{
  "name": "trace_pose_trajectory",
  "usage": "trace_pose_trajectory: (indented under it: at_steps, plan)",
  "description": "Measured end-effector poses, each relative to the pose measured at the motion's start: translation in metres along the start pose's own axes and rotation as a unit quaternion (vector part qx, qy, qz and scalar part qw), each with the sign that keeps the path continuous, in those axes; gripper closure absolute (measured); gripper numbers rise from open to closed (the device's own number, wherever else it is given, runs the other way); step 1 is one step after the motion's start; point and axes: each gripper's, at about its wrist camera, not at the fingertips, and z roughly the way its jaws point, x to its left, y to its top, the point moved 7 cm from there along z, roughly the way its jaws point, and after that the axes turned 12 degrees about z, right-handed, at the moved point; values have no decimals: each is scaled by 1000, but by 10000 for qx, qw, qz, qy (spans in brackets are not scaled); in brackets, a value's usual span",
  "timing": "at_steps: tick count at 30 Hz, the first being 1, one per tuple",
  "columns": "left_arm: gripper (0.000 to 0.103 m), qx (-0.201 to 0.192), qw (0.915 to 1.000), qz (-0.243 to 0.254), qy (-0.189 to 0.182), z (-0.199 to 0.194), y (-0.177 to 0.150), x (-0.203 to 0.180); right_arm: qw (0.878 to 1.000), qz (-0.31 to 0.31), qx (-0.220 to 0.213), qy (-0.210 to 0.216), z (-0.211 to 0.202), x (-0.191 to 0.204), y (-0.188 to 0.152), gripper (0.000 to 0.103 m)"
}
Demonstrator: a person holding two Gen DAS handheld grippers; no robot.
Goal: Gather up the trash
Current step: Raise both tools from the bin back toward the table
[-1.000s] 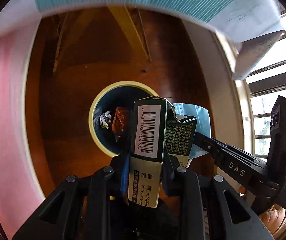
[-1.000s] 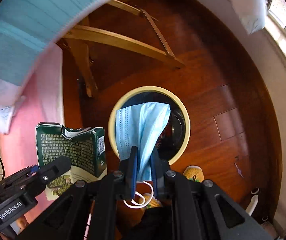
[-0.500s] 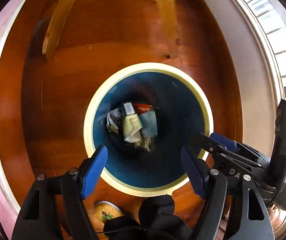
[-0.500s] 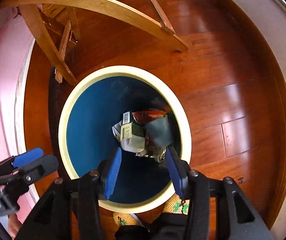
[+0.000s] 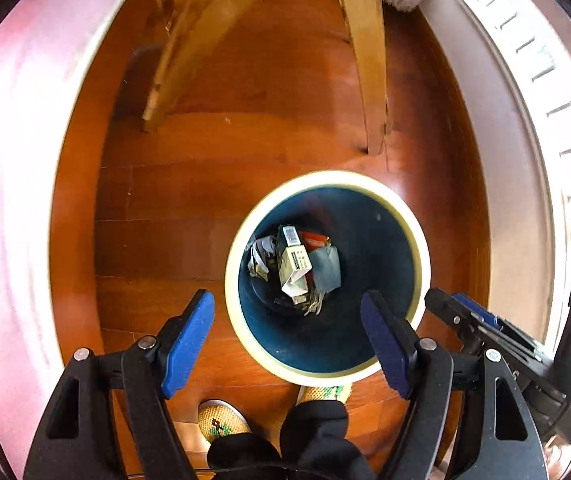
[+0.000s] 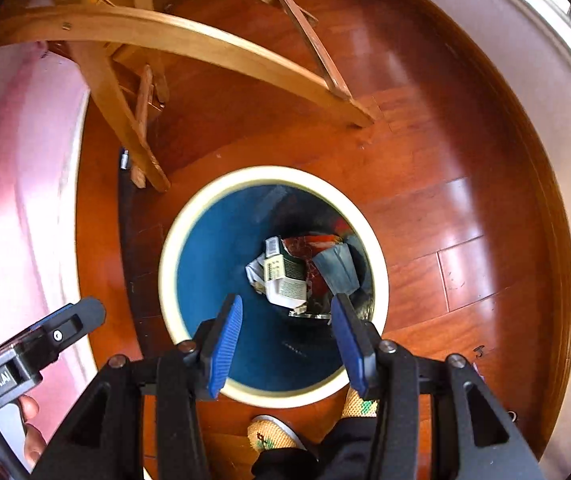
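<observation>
A round bin with a cream rim (image 5: 327,178) and blue inside stands on the wooden floor, below both grippers. At its bottom lie a green and white carton (image 5: 295,258), a blue face mask (image 5: 325,270), a red wrapper (image 5: 315,240) and crumpled paper (image 5: 259,252). My left gripper (image 5: 285,340) hangs open over the bin's near left edge, nothing between its blue pads. My right gripper (image 6: 285,344) is open over the bin (image 6: 273,174), also bare. The carton (image 6: 285,276) and mask (image 6: 337,268) show between its fingertips, far below.
Pale wooden chair legs (image 6: 205,44) stand on the floor just beyond the bin. A pink cloth surface (image 5: 13,160) runs along the left, a white wall base (image 5: 497,140) along the right. The person's slippered feet (image 5: 221,420) are beside the bin's near edge.
The left gripper let go of the carton and the right gripper let go of the mask. Both things now lie in the bin, and both grippers stand open.
</observation>
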Motion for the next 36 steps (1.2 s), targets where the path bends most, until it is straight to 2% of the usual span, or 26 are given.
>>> trace_pose_trajectory:
  at_steps: [4, 8, 10, 14, 17, 19, 24, 29, 33, 36]
  plan:
    - [29, -226, 9996, -159, 9, -55, 6, -3, 9999, -45, -113, 71, -47, 19, 1, 56]
    - [29, -438, 9987, -253, -11, -119, 11, -10, 9989, -298, -293, 207, -106, 41, 2, 49]
    - [29, -585, 9980, -207, 73, -154, 15, -14, 9979, -415, -415, 260, -138, 49, 2, 49]
    - [29, -837, 9963, 6, 215, -223, 20, -23, 9952, -591, -628, 464, -201, 67, -1, 41]
    - [29, -1038, 9935, 49, 459, -275, 22, -28, 9918, -782, -795, 624, -246, 80, -4, 41]
    - [29, -1084, 9932, -4, 428, -304, 23, -31, 9892, -906, -915, 703, -273, 88, -5, 41]
    - [29, -1295, 9909, -183, 307, -367, 25, -35, 9816, -1205, -1139, 950, -335, 110, -1, 41]
    - [29, -1676, 9848, -297, 343, -428, 32, -39, 9719, -1525, -1369, 1159, -388, 134, 5, 41]
    - [29, -2014, 9787, -230, 323, -484, 42, -47, 9582, -1957, -1636, 1297, -430, 160, 13, 41]
    - [29, -2257, 9736, -221, 251, -511, 52, -51, 9484, -2159, -1847, 1406, -458, 175, 23, 41]
